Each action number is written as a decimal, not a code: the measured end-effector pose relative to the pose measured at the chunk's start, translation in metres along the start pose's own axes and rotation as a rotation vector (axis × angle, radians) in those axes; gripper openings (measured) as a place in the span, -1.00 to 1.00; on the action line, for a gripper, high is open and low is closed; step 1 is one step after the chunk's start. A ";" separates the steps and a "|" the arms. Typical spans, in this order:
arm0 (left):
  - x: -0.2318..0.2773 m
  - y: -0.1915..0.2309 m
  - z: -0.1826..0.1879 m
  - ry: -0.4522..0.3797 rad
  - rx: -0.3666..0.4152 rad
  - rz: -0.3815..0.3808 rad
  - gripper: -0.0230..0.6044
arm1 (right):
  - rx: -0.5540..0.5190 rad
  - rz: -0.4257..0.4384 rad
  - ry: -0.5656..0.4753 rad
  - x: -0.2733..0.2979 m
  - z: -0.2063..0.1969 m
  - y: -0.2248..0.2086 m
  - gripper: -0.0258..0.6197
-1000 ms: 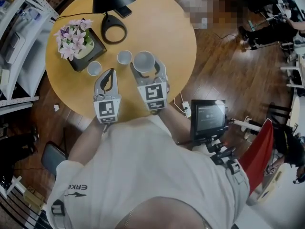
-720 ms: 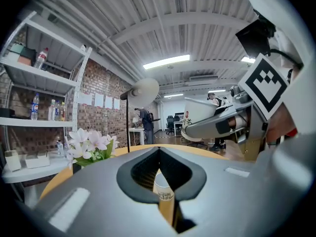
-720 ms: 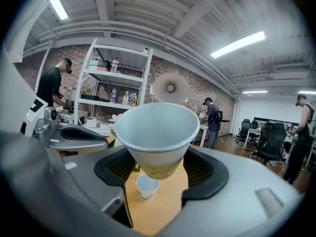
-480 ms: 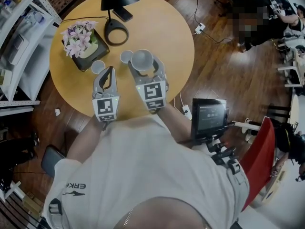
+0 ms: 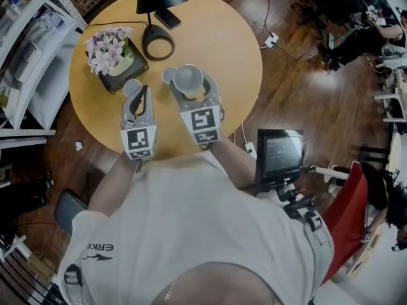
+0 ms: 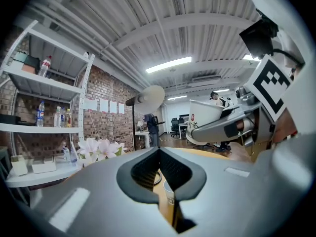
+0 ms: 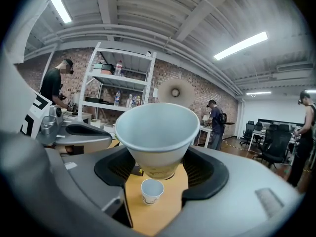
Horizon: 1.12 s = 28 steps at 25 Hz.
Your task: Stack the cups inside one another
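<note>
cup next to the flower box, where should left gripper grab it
Grip the cup by its side wall below the rim, coming level from the person's side: it stands upright, mouth up, with the flower box close behind. The left gripper is shut, so open first.

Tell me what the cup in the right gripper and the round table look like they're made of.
The cup looks like paper: thin wall, matte white inside, print outside. The round table looks like wood or laminate: smooth, even honey-yellow top with low sheen; which one is unclear.
</note>
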<state>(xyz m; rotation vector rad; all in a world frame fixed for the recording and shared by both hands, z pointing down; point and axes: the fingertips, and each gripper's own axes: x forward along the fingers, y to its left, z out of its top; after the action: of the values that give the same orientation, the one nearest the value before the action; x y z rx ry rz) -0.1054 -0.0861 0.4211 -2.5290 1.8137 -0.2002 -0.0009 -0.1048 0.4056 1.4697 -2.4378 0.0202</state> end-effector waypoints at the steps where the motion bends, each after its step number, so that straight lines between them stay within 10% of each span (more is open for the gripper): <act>1: 0.001 0.001 0.001 0.002 0.002 0.009 -0.92 | 0.001 0.008 0.001 0.001 0.000 -0.001 0.06; 18: 0.014 -0.001 -0.021 0.077 -0.040 0.163 -0.92 | 0.013 0.160 0.055 0.028 -0.029 -0.012 0.06; 28: 0.027 0.012 -0.032 0.085 -0.063 0.117 -0.92 | 0.020 0.130 0.122 0.043 -0.045 -0.005 0.06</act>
<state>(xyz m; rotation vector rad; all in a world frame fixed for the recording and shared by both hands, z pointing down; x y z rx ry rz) -0.1115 -0.1135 0.4540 -2.4816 2.0233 -0.2553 -0.0045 -0.1373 0.4590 1.2760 -2.4361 0.1581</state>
